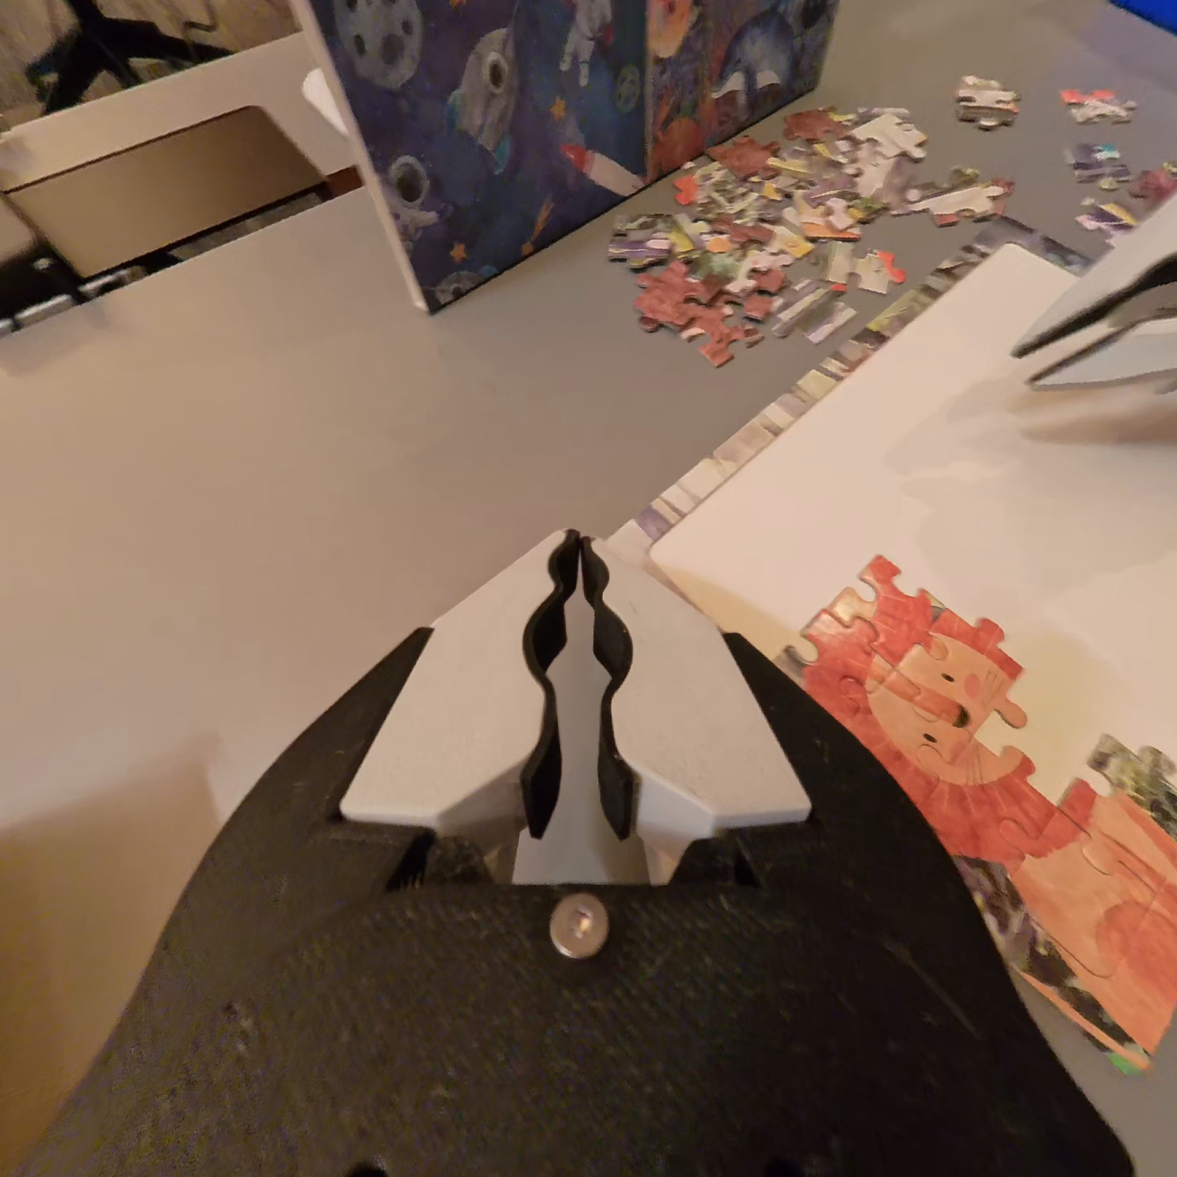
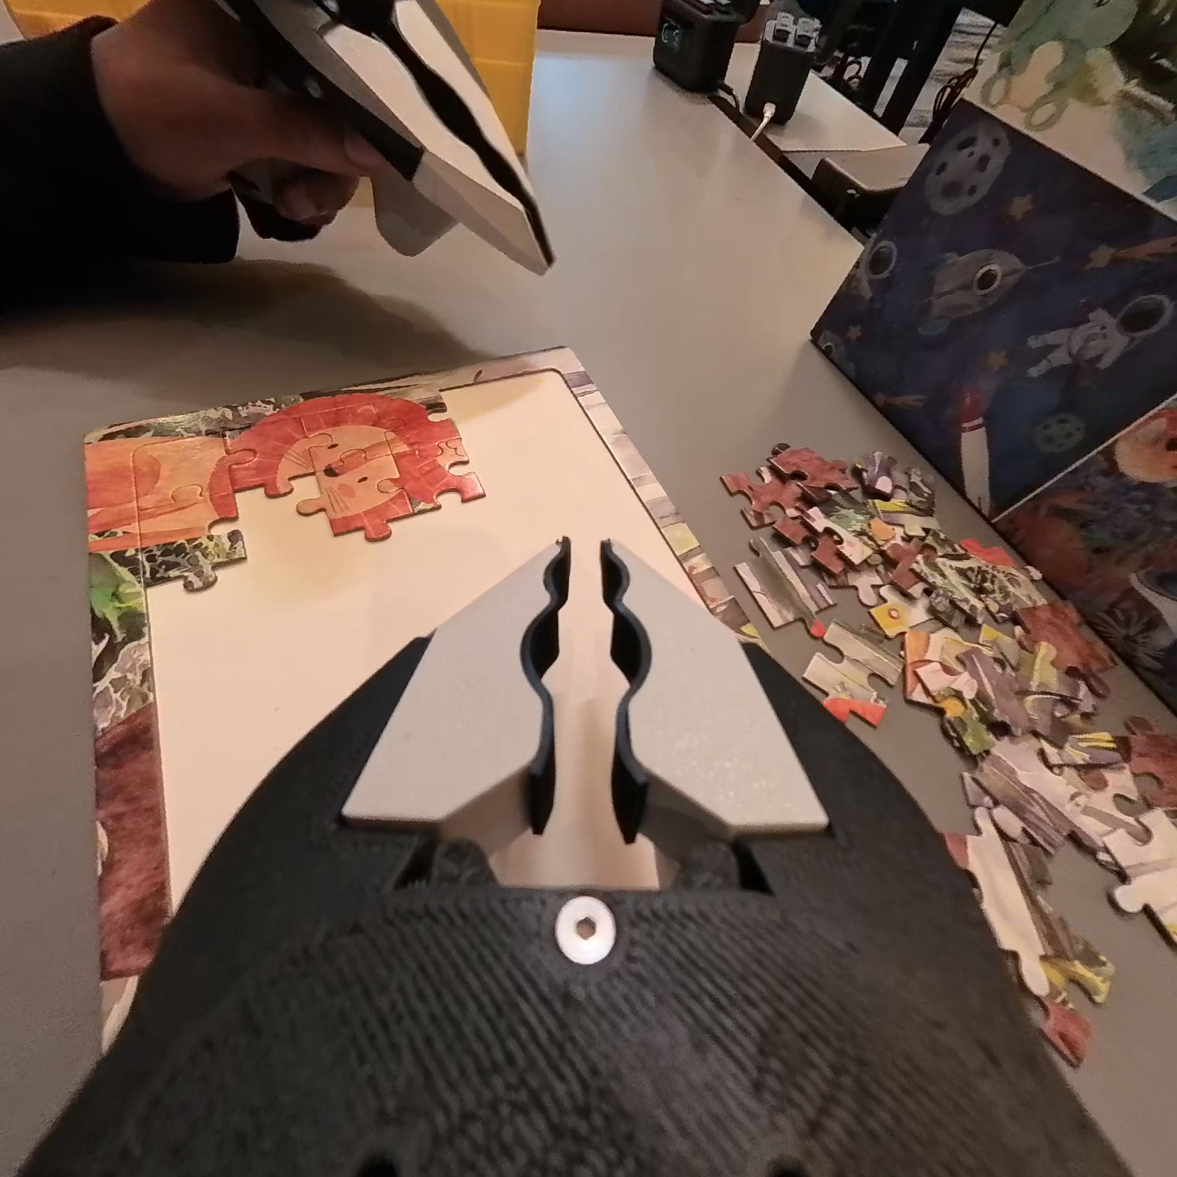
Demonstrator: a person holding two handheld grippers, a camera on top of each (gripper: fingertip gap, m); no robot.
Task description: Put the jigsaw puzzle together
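Observation:
A puzzle tray point(image 2: 356, 611) with a white floor and a printed frame lies on the grey table. Joined pieces showing an orange lion point(image 2: 347, 468) sit in its far left corner; the lion also shows in the left wrist view point(image 1: 923, 707). A heap of loose pieces point(image 2: 942, 611) lies right of the tray and also shows in the left wrist view point(image 1: 764, 235). My left gripper point(image 1: 578, 541) is shut and empty, above the table by the tray's corner. My right gripper point(image 2: 584, 544) is slightly open and empty, above the tray's bare floor.
A dark blue puzzle box with space pictures point(image 2: 1019, 306) stands beyond the loose pieces and also shows in the left wrist view point(image 1: 541, 127). A yellow box point(image 2: 490, 64) and black devices point(image 2: 732, 51) stand at the table's far side. A hand point(image 2: 210, 134) holds the left gripper. The grippers' ends are close to 15 cm from one another.

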